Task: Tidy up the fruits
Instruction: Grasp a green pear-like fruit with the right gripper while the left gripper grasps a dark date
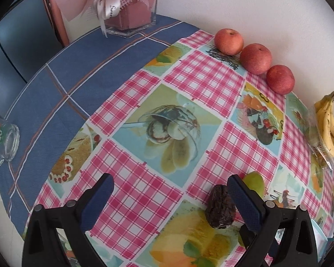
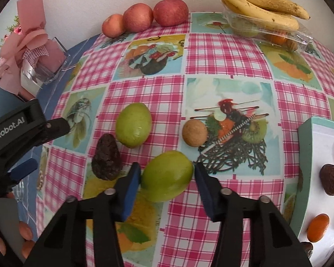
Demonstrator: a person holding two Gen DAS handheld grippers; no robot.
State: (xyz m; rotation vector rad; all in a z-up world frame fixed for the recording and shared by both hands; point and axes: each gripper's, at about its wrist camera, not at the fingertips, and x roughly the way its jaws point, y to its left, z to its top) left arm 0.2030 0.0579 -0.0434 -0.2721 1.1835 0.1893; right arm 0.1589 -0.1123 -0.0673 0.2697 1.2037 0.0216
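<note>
Only the right wrist view shows the teal-rimmed tray (image 2: 305, 166), holding a dark avocado (image 2: 331, 179) and orange fruits (image 2: 318, 228); only the left wrist view shows the glass mug (image 1: 5, 142). The right gripper (image 2: 167, 178) has its jaws narrowed around a green fruit (image 2: 167, 175) on the desk (image 2: 229, 57), the pads just beside its sides, contact unclear. The left gripper (image 1: 170, 191) has its jaws wide, empty, with another avocado (image 1: 220, 209) by the right pad. Bananas (image 2: 262, 6) rest on a clear plastic box (image 2: 278, 35) of fruit.
</note>
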